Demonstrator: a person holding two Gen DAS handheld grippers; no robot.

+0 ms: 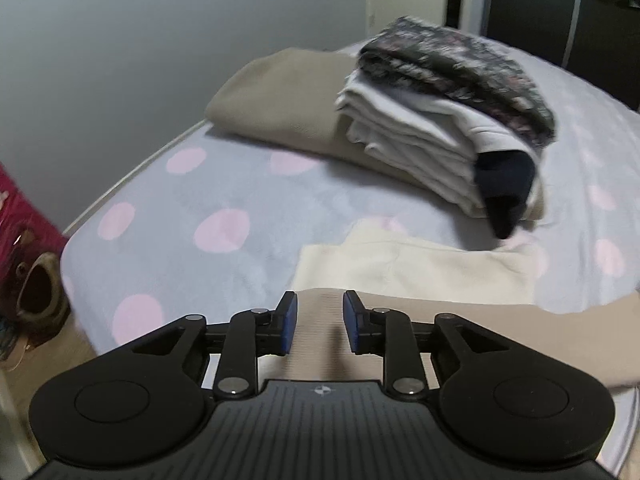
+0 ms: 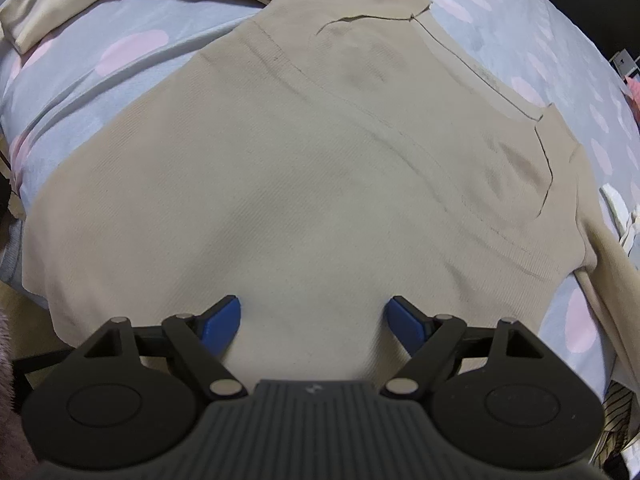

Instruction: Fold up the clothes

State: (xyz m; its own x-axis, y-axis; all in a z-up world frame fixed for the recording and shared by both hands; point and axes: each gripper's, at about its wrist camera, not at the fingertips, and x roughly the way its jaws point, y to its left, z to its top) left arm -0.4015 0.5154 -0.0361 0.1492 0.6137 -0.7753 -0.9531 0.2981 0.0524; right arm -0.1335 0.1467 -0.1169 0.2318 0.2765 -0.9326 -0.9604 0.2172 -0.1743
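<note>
Beige ribbed knit, a sweater (image 2: 280,168), lies spread flat on the bed cover (image 2: 80,92), which is pale blue with pink dots. It fills the right wrist view, neckline toward the far side, one sleeve (image 2: 600,280) trailing off to the right, hem just under the right gripper (image 2: 313,314). That gripper hovers over the hem edge with jaws spread wide and nothing between the blue pads.

The left gripper (image 1: 316,322) has its jaws only partly apart, a narrow gap, also empty, with beige fabric (image 1: 316,344) directly beneath; whether the pads touch the cloth I cannot tell.

Further back in the left view a stack of folded clothes (image 1: 440,120) sits on a folded tan piece (image 1: 280,96), and a cream garment (image 1: 400,268) lies just in front of the stack.

Handling, as a judgement: the sweater looks soft, limp and light to medium in weight, with no stiffness, so it will drape and sag from any pinch point. The knit looks grippy, not slippery. Best holds look like the hem corners or shoulder seams, pinching both layers at the edge. The flat spread fits either a garment laid out for folding or one between folds.
</note>
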